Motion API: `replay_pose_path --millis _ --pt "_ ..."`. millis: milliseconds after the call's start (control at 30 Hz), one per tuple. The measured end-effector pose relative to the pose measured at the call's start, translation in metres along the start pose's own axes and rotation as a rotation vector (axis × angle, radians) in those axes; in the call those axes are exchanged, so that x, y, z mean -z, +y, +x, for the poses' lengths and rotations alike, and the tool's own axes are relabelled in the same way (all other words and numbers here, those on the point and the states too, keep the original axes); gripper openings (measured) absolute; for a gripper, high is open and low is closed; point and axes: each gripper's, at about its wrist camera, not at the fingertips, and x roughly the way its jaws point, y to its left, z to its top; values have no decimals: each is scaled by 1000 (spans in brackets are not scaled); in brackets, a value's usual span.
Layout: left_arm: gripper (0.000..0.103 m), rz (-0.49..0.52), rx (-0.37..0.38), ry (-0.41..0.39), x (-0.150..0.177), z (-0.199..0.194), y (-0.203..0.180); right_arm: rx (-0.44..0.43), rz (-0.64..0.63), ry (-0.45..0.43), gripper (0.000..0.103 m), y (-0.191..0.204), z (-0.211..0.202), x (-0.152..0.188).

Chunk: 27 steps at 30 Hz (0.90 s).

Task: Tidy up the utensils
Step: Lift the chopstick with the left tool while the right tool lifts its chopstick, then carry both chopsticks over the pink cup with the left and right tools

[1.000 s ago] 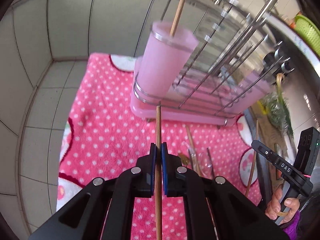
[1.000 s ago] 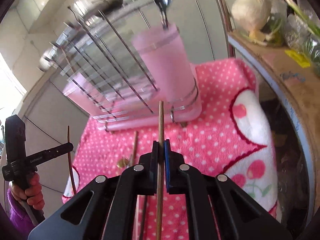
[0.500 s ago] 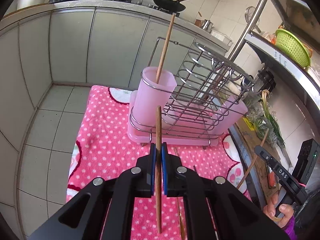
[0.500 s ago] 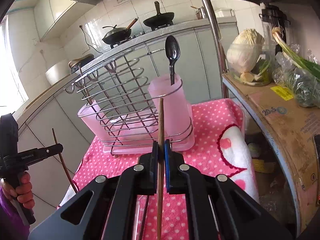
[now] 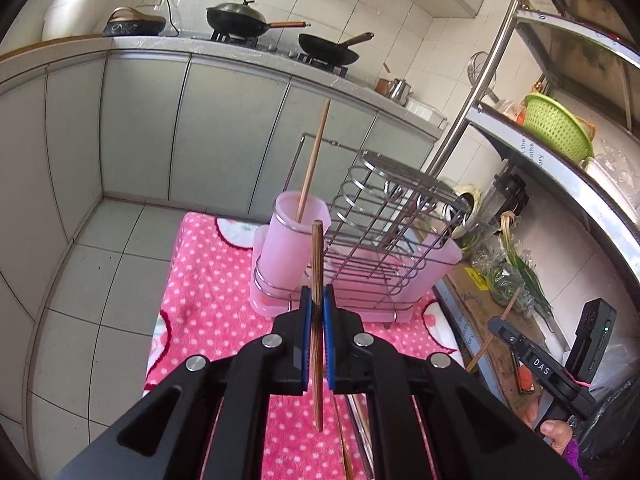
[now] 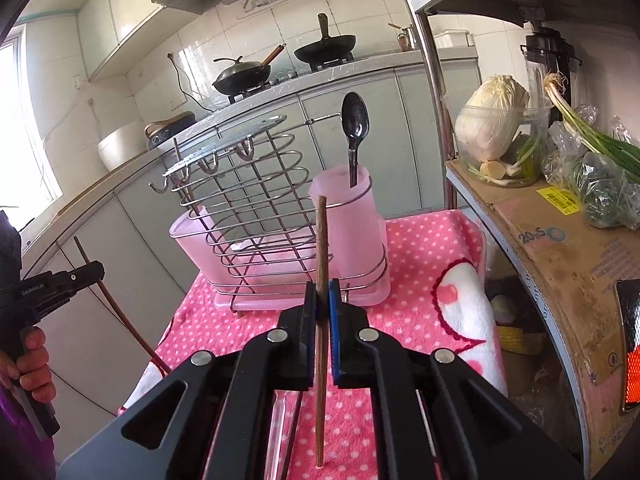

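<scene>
My left gripper is shut on a wooden chopstick held upright in front of the rack. My right gripper is shut on another wooden chopstick, also upright. A wire utensil rack with pink cups stands on a pink dotted towel. The near pink cup holds one chopstick. In the right wrist view the rack's other pink cup holds a dark spoon. Both grippers are above the towel, short of the rack.
More utensils lie on the towel under the grippers. Grey cabinets stand behind the rack. A metal shelf with vegetables and a cardboard box is to the right. A shelf pole rises beside the rack.
Both grippers have pulled back and up from the rack, each still holding its chopstick. The rack now looks smaller and farther away.
</scene>
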Motion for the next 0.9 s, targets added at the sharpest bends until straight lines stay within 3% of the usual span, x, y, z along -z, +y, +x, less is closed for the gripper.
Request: replay_pose_path --millis 500,700,900 --pt "5 10 -3 -67 -32 -22 -5 -55 31 -31 6 -3 -11 -36" --pt "5 9 14 -85 -54 -28 -9 -93 42 -70 6 -4 -27 -76" --pt "5 6 34 -157 -96 -46 -18 -101 14 -162 6 2 -50 -132"
